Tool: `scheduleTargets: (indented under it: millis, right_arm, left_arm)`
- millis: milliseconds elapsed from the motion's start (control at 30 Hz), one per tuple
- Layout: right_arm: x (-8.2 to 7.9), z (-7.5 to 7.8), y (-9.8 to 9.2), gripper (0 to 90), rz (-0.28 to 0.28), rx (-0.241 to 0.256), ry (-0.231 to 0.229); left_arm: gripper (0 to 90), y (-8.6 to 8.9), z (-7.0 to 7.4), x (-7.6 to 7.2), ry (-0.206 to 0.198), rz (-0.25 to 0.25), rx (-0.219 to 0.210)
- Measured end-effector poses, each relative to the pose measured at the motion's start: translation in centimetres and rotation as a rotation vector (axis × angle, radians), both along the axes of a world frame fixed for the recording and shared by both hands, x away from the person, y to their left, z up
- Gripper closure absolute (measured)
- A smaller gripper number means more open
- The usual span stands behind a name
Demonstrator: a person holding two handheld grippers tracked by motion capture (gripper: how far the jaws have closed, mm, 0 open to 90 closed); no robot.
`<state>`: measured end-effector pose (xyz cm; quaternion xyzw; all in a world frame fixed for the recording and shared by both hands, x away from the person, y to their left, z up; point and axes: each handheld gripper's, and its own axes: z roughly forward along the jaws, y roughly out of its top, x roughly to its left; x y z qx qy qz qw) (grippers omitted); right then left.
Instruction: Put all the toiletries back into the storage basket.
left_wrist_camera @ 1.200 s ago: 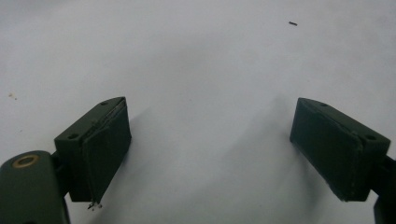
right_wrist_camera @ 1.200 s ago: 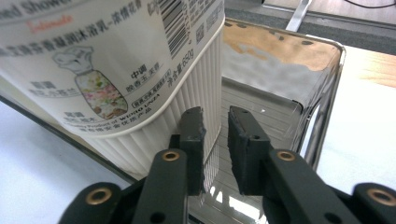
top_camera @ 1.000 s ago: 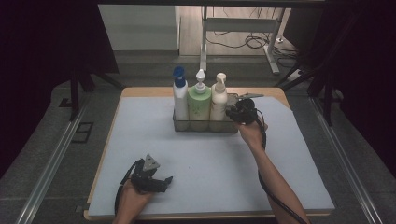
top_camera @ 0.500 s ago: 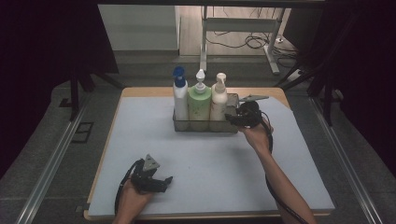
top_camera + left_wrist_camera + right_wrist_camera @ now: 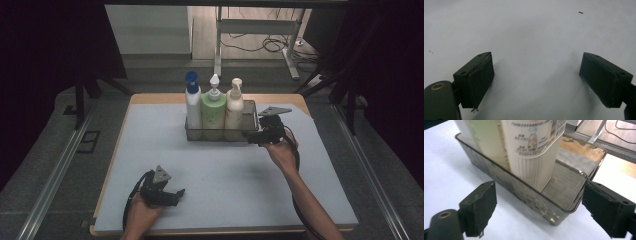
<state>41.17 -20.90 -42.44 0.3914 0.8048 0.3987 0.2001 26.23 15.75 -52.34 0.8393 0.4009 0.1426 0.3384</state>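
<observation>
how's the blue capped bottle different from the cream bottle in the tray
The blue capped bottle has a white body and a blue top; the cream bottle is cream all over, pump included. The blue capped bottle stands at the tray's left end, the cream bottle rightmost of the three bottles, nearest the right hand-held gripper. Both stand upright.

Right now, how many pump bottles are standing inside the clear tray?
3, in a row: the blue-capped bottle at the left end, the green bottle in the middle, the cream bottle on the right, nearest the right gripper. None seems hidden behind them.
</observation>
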Motion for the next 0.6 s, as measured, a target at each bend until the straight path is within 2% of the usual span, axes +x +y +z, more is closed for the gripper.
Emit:
scheduleTargets:
  millis: [233,400,467,600]
  right_arm:
    - [-1.4,0.1,-0.2,0.0,0.03,-0.038,-0.003]
    - [-2.5,0.3,-0.5,0.0,0.032,-0.055,-0.014]
    - [-2.8,0.3,-0.8,0.0,0.032,-0.046,-0.007]
    - [-3.6,0.2,-1.3,0.0,0.037,-0.061,0.008]
  left_arm:
    - [12.2,0.0,0.0,0.0,0.0,0.0,0.0]
    - [12.2,0.0,0.0,0.0,0.0,0.0,0.0]
    - [12.2,0.0,0.0,0.0,0.0,0.0,0.0]
    - [12.2,0.0,0.0,0.0,0.0,0.0,0.0]
